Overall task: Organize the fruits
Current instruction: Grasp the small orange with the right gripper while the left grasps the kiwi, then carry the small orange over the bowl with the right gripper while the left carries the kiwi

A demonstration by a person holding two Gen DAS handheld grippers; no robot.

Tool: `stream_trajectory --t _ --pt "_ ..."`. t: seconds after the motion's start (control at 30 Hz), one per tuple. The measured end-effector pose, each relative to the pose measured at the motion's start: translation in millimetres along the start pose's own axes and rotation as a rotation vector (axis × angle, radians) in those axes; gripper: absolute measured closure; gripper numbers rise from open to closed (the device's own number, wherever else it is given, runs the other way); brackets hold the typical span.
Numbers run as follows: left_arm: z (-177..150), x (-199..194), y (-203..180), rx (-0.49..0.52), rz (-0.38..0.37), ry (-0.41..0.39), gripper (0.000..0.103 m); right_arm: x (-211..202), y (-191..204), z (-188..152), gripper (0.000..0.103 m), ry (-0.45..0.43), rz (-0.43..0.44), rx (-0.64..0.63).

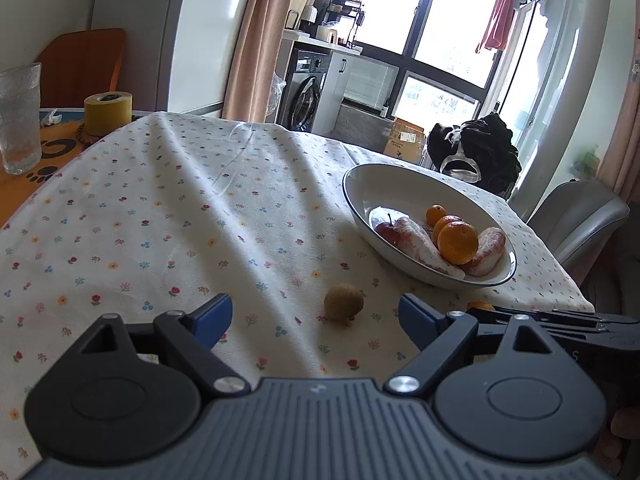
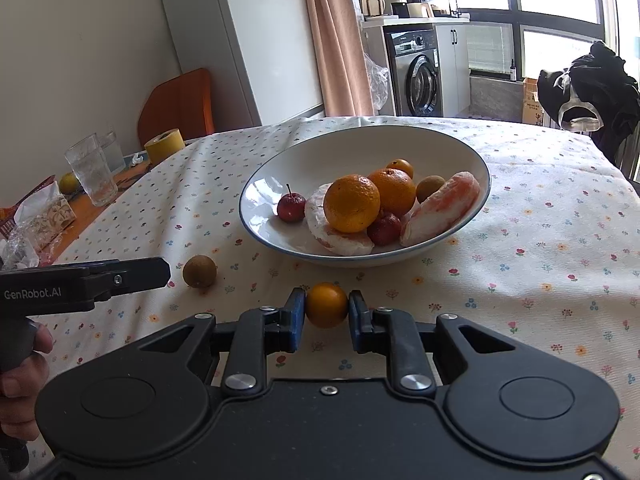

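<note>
My right claw (image 2: pixel 327 312) pinches small orange (image 2: pixel 327 305) at its middle, just above desk, near bowl (image 2: pixel 452 148); light, firm, round, may roll. Left claw (image 1: pixel 315 322) wide open, empty, near brown longan (image 1: pixel 343 303).

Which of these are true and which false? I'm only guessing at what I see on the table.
1. The right gripper has a small orange between its fingers. True.
2. The left gripper is clamped on the brown fruit. False: it is open, and the fruit lies on the tablecloth ahead of it.
3. The bowl is empty. False: it holds oranges, small red fruits and peeled citrus pieces.
4. A yellow tape roll stands near a drinking glass. True.
</note>
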State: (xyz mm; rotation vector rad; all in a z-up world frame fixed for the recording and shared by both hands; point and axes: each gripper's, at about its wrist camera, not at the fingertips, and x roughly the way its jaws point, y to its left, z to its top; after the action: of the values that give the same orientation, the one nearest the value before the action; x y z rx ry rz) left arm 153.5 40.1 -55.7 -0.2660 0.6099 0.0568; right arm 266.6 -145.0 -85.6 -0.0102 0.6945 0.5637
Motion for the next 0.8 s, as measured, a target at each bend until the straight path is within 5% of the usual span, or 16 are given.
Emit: stream_trajectory --t 0.2,0.43,0.53,0.57,0.8 --pt "2.2 12.9 -10.7 0.004 0.001 -0.004 0.037 -1.5 -2.5 0.0 0.082 0.000 -0.001 -0.007" --pt "2.0 28.4 -21.4 0.032 0.036 0.010 0.044 -6.9 -11.3 -0.5 0.082 -0.020 0.000 0.017" --pt "1.8 35.8 -24.9 0.049 0.049 0.030 0.061 -8.3 -14.4 -1.6 0.082 -0.022 0.006 0.025" --pt "1.4 38.2 -24.2 0.038 0.045 0.049 0.077 -9.1 -15.0 -1.8 0.082 -0.024 0.009 0.026" --pt "3.5 24.7 -28.6 0.009 0.037 0.033 0.079 -17.0 -17.0 -0.4 0.082 -0.052 0.028 0.025"
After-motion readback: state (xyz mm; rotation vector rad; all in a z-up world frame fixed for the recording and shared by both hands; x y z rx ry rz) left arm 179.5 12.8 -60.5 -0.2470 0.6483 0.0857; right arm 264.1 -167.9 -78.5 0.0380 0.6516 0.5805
